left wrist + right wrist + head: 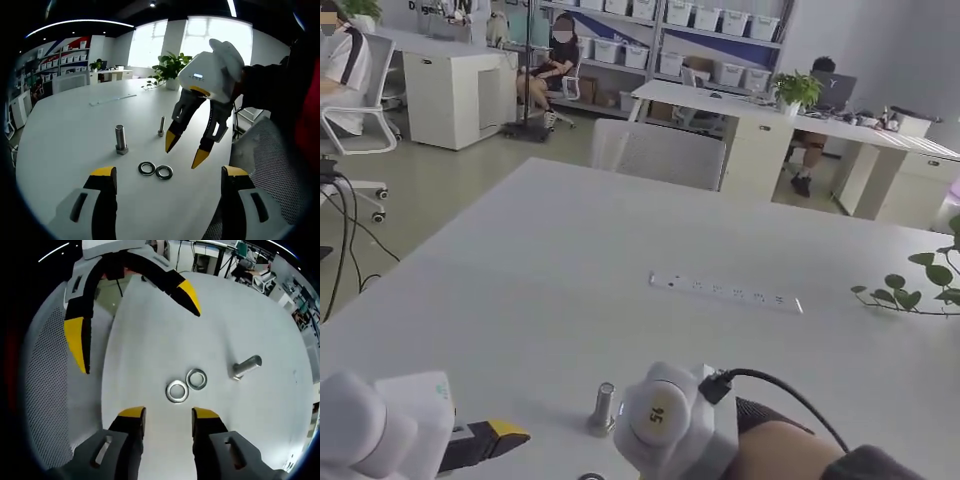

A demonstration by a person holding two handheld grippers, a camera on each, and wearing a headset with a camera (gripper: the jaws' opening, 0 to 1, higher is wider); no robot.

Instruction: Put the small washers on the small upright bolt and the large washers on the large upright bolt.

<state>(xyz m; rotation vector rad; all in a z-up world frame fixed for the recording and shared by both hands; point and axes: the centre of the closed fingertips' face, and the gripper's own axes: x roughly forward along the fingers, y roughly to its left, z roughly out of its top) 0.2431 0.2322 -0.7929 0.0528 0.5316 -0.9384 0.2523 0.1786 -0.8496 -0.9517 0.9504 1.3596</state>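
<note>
Asker: Washers, then: where do they lie?
Observer: Flat on the white table [65, 150], close to its near edge by the person. One washer [146, 168] sits on the large bolt's side and the other washer [164, 172] touches it; neither is on a bolt.
Asker: And the bolts?
Observer: Both stand upright, apart from the washers. The large bolt [120, 139] is the closer to them. The small bolt [161, 126] stands near it, further from the left hand-held gripper.
Asker: How does that one stand?
Observer: The left hand-held gripper [169, 174] has its yellow-tipped jaws spread wide with nothing between them, aimed across the table at the washers and bolts.
Asker: The right one?
Observer: The right hand-held gripper [181, 158] hangs near the same edge, tips slanting down toward the washers, just beside them and not touching. Its jaws are parted, less widely than the left's, and hold nothing. In the right gripper view the two washers lie just ahead of those tips, with the large bolt off to one side.
Asker: Anything else?
Observer: A white power strip [725, 292] lies toward the middle of the table, and a leafy sprig [920, 285] reaches in over its right edge in the head view. A grey mesh chair [660, 152] stands beyond the far edge
</note>
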